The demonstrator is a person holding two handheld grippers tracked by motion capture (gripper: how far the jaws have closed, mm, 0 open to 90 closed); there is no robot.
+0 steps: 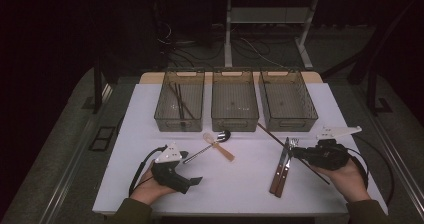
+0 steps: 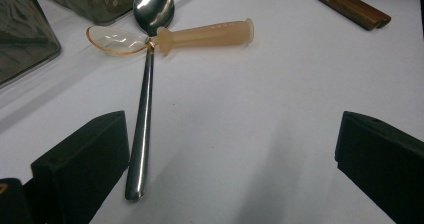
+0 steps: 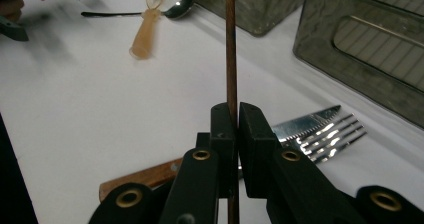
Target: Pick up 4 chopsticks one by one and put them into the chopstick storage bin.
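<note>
Your right gripper [image 3: 234, 115] is clamped on a dark brown chopstick [image 3: 230, 44]: its jaws are pressed together with the stick running up between them. In the high view that chopstick [image 1: 272, 135] slants from the gripper [image 1: 299, 153] up toward the front of the right bin [image 1: 288, 102], and its rear end trails back toward the table's near right corner. The stick looks lifted rather than lying flat, though the pictures do not settle how far off the tabletop [image 1: 240, 179] it is.

Your left gripper [image 1: 190, 182] rests near the near left edge with its jaws wide apart and nothing between them. Just ahead of it lie a steel spoon [image 2: 145, 109] and a translucent orange plastic spoon [image 2: 175, 35], crossed at their bowls in the middle of the table.

Judging by what lies where, the sorting is barely started. The left bin [image 1: 179, 102] already holds a couple of dark sticks that look like chopsticks; the middle bin [image 1: 234, 101] and the right bin appear empty. If like goes with like, the chopstick you hold belongs in the left bin, so it has to cross the table. Left on the tabletop are both spoons, plus a wooden-handled knife [image 1: 278, 168] and fork [image 1: 286, 166] lying side by side just beside your right gripper
</note>
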